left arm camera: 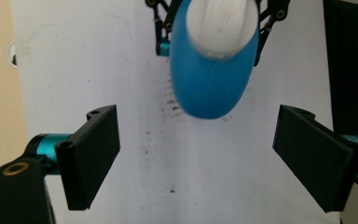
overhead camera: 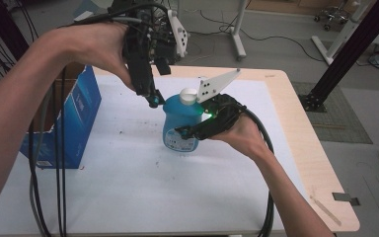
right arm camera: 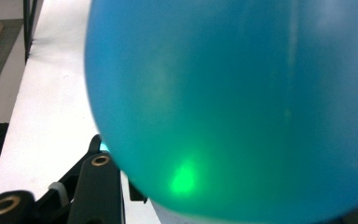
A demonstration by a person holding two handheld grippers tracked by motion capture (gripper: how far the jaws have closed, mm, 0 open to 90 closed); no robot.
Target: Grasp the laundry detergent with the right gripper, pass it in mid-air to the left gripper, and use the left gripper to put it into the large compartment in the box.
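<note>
Two bare forearms are seen entering from the bottom of the high view, each hand carrying one black two-jaw gripper with trailing black cables. One white sheet (overhead camera: 128, 187) is spread over the pale wooden table (overhead camera: 306, 148), its smooth surface marked by small dark specks. One rounded blue plastic bottle (overhead camera: 180, 123) with a white cap (overhead camera: 189, 95) and a printed label is stood upright near the middle of the sheet. The right gripper (overhead camera: 197, 129) is closed against the bottle's body from the right side, a green light glowing on the glossy blue plastic, which is pressed close in the right gripper view (right arm camera: 233, 107). The left gripper (overhead camera: 153, 101) is held above and just left of the cap, pointed down; in the left gripper view its two flat black pads (left arm camera: 93, 154) are spread wide with nothing between them, the bottle (left arm camera: 212, 79) seen beyond. One blue cardboard box (overhead camera: 76, 118) is stood at the sheet's left edge, well apart from the bottle.
</note>
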